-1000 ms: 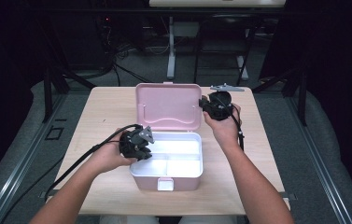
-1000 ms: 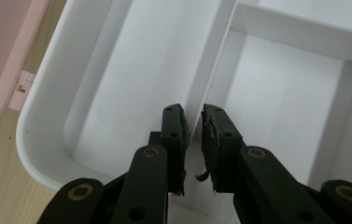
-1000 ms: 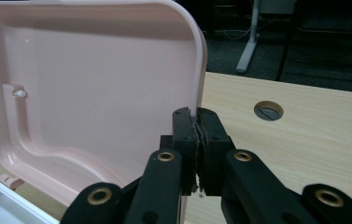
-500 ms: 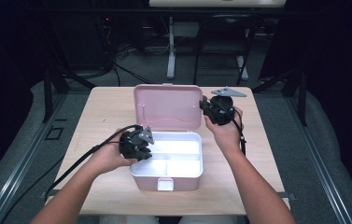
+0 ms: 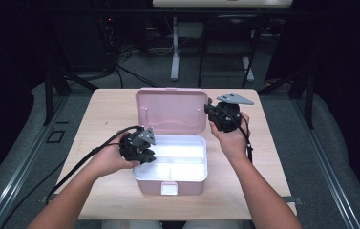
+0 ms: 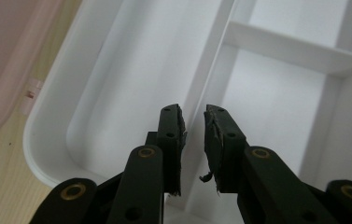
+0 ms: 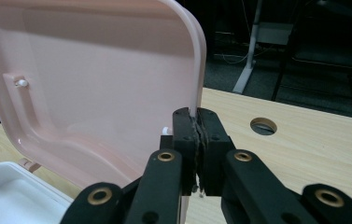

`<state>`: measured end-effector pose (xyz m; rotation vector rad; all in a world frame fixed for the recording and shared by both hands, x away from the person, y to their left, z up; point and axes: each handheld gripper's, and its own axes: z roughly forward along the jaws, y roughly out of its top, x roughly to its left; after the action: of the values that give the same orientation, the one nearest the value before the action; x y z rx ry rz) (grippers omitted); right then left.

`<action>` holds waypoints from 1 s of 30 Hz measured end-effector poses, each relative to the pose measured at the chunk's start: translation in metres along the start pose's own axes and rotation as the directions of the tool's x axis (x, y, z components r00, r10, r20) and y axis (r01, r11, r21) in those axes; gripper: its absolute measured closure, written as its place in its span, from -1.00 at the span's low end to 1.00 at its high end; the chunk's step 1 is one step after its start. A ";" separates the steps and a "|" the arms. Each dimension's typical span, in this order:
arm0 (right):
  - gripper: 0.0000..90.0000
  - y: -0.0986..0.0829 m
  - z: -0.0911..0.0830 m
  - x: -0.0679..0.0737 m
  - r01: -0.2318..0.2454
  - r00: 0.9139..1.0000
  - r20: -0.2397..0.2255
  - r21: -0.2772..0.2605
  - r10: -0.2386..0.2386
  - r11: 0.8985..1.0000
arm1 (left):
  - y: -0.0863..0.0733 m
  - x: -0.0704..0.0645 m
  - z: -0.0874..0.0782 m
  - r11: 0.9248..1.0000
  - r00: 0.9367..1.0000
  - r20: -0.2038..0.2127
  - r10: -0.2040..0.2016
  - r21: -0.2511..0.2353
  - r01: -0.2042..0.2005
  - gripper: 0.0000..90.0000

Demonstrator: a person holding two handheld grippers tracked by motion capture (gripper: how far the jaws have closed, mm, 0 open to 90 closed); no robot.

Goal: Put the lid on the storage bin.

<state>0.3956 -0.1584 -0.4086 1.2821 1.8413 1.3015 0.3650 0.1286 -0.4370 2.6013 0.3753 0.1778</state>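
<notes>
On the wooden tabletop [image 5: 106, 119] sits a pink box [image 5: 170, 179] near the person's edge, its lid [image 5: 170, 112] standing open at the back. The right tongs [image 7: 197, 122] are pressed together on the lid's right edge, pinching the thin rim, so the step in hand looks to be swinging the lid on its hinge. To do that well, the grip should stay square on the rim and follow the hinge's arc rather than pull sideways, since so narrow a bite could slip off. The left tongs [image 6: 193, 116] stand slightly apart, holding nothing, straddling a divider of the white inner tray [image 6: 117, 74] at the box's left side; they could steady the base. The tray's compartments [image 6: 276, 98] look empty in what shows.
</notes>
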 end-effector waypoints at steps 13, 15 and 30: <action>0.94 0.000 -0.001 0.000 0.001 1.000 -0.009 -0.001 -0.001 1.000 | -0.008 0.024 -0.040 0.966 0.982 -0.070 -0.177 -0.203 0.159 0.70; 0.94 0.000 -0.002 0.000 0.000 1.000 -0.010 -0.001 0.000 1.000 | -0.008 0.028 -0.043 0.954 0.973 -0.099 -0.207 -0.240 0.179 0.70; 0.94 -0.002 -0.005 0.000 0.007 1.000 -0.018 -0.014 -0.008 1.000 | -0.015 0.052 -0.067 0.843 0.866 -0.257 -0.428 -0.458 0.281 0.55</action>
<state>0.3906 -0.1603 -0.4085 1.2590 1.8438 1.3238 0.3978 0.1877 -0.3832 2.0335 0.8530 0.5321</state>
